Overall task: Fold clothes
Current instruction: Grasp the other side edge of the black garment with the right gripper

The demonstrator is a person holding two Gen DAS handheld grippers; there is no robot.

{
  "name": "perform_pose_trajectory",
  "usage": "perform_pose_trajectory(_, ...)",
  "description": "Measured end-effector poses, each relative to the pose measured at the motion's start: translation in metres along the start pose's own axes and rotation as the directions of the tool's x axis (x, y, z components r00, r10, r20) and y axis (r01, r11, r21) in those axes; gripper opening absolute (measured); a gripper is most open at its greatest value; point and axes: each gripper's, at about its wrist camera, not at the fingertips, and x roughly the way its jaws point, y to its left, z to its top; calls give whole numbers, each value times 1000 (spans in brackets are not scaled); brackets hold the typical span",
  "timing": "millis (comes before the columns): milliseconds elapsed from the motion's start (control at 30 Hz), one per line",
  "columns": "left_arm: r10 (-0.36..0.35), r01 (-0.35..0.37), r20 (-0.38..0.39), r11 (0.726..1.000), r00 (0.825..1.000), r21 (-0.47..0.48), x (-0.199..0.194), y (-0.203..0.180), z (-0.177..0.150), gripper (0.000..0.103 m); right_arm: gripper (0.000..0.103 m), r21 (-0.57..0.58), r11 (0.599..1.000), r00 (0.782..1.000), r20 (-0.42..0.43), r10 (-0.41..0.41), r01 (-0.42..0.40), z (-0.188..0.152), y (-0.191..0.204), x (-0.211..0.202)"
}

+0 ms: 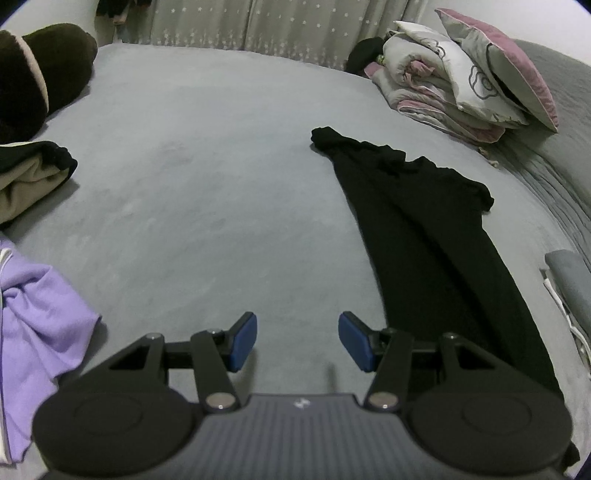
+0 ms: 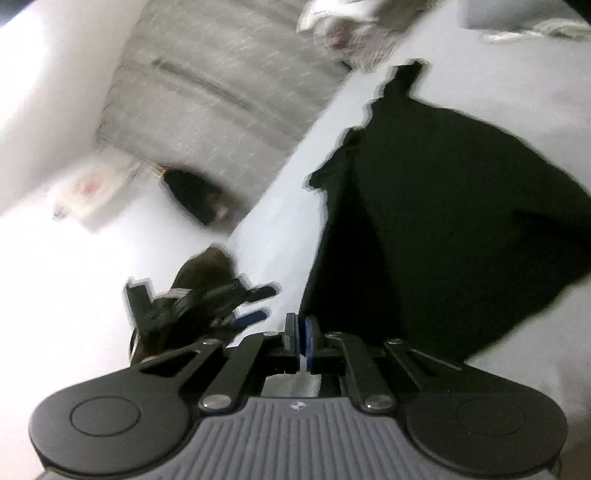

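A long black garment (image 1: 424, 236) lies stretched on the grey bed (image 1: 207, 177), running from the middle right down to the near right. My left gripper (image 1: 297, 341) is open and empty, just left of the garment's near end. In the blurred right wrist view the black garment (image 2: 443, 206) rises in front of the right gripper (image 2: 301, 341), whose blue pads are closed together at the cloth's lower edge; whether cloth is pinched between them I cannot tell. The left gripper also shows in the right wrist view (image 2: 251, 302).
A purple garment (image 1: 40, 317) lies at the near left. Folded tan and black clothes (image 1: 29, 177) and a dark brown plush (image 1: 40, 70) sit at the left. Folded quilts and pillows (image 1: 465, 70) are stacked at the far right. A curtain (image 1: 280, 26) hangs behind the bed.
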Motion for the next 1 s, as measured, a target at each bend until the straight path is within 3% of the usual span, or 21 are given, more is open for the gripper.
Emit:
perform_pose_trajectory(133, -5, 5, 5, 1000, 1000, 25, -3, -3, -2, 51, 7, 160, 982, 995, 2, -104, 102, 9, -34, 0)
perform_pose_trajectory(267, 2, -2, -2, 1000, 1000, 23, -2, -2, -2, 51, 7, 184, 964, 981, -32, -190, 192, 6, -43, 2)
perform_pose_trajectory(333, 6, -6, -4, 1000, 1000, 22, -2, -1, -3, 51, 9, 86, 967, 970, -37, -239, 241, 6, -29, 4)
perform_pose_trajectory(433, 5, -4, -4, 1000, 1000, 25, -3, 0, -3, 51, 22, -221, 924, 950, 38, -310, 311, -3, 11, 3)
perform_pose_trajectory(500, -2, 2, -3, 1000, 1000, 26, -4, 0, -4, 51, 29, -325, 907, 962, 30, -273, 268, -13, 27, 4)
perform_pose_trajectory(567, -2, 2, -2, 1000, 1000, 26, -4, 1, -4, 51, 29, -392, 897, 974, -9, -226, 205, -25, 40, 8)
perform_pose_trajectory(633, -3, 3, -2, 1000, 1000, 27, -5, 1, -4, 51, 29, -431, 884, 970, -66, -232, 182, -35, 44, 22)
perform_pose_trajectory(767, -4, 4, 0, 1000, 1000, 30, -6, 2, -5, 51, 30, -378, 912, 961, -150, -232, 161, -45, 38, 41)
perform_pose_trajectory(1000, -2, 2, 1, 1000, 1000, 31, -7, 3, -4, 51, 30, -335, 933, 974, -131, -186, 133, -42, 36, 55)
